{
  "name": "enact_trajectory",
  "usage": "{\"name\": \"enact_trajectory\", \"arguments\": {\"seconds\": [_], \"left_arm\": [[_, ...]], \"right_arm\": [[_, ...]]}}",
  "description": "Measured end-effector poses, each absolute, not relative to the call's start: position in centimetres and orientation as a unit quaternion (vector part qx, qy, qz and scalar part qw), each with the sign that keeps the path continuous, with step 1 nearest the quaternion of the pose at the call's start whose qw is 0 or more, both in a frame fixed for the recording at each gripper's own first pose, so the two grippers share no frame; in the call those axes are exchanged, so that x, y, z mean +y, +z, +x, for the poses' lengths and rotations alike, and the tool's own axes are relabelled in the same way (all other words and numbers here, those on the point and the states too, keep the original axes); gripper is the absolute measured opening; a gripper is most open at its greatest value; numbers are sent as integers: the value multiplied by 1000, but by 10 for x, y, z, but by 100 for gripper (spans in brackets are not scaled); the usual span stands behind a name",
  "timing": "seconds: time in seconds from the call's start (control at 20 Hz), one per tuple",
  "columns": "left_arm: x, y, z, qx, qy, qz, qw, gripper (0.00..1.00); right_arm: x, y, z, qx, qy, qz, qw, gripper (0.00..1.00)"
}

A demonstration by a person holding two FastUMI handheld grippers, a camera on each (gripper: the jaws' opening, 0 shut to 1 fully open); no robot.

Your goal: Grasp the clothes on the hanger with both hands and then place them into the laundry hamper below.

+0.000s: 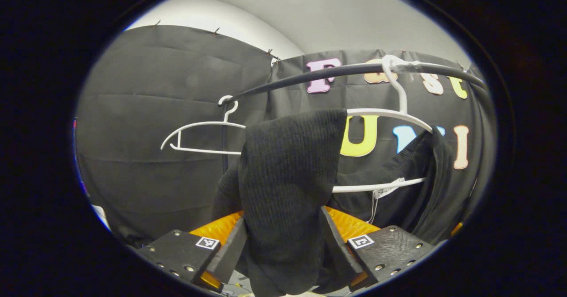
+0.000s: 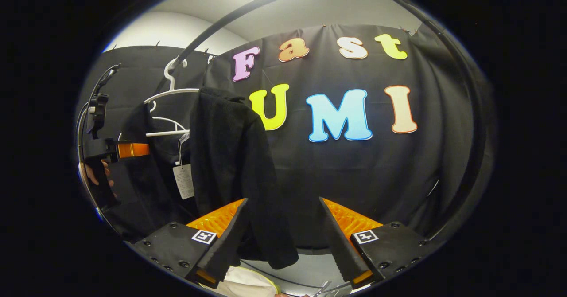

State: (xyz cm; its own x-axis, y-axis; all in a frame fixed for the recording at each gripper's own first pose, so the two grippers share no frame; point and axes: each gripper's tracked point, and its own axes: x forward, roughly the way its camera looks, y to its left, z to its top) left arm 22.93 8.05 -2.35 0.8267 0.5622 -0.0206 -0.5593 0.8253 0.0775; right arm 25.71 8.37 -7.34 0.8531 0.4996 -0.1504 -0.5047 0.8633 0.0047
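The black knitted garment hangs on a white hanger hooked over the black rail. In the left gripper view, one shoulder of the garment drapes down between the fingers of the left gripper, whose jaws stand spread on either side of the cloth; whether they press on it cannot be told. A second white hanger hangs bare on the rail, to the left of the garment. In the right gripper view, the garment with its paper tag hangs from the rail, and its hem falls between the spread fingers of the right gripper. Left of the garment there, a hand holds the other gripper against the cloth.
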Motion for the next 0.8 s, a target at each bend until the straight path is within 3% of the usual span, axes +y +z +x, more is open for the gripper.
{"name": "enact_trajectory", "arguments": {"seconds": [0.4,0.5,0.8], "left_arm": [[79,-18,215,22,287,26,957,5],[71,-12,212,17,265,17,964,1],[55,9,181,4,211,-20,977,1]], "right_arm": [[114,-93,244,97,330,-20,939,96],[127,-94,235,103,354,-12,930,96],[168,-67,211,91,397,-4,913,96]]}}
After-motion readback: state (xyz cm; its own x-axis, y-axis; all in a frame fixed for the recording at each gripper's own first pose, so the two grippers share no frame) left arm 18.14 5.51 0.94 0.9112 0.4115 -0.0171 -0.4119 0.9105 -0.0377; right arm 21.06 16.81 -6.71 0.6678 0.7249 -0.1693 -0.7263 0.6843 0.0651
